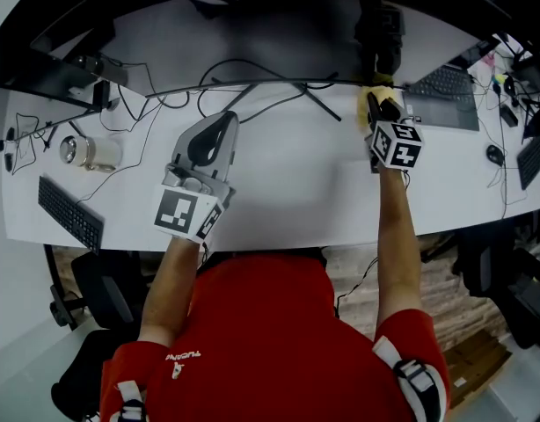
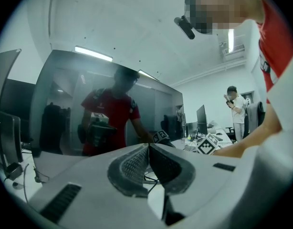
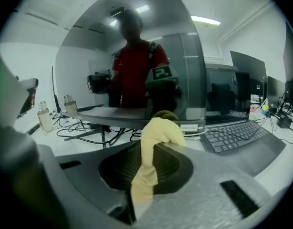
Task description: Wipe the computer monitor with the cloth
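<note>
The right claw pinched the yellow cloth, which looked soft, light and limp. Its bunched end stood past the tips, a fair hold for wiping. Just ahead stood the monitor, glossy and probably fragile. The left claw was pressed together, empty, above the bench. The monitor's small white label was unreadable.

Cables beneath monitor, laptop at right
</note>
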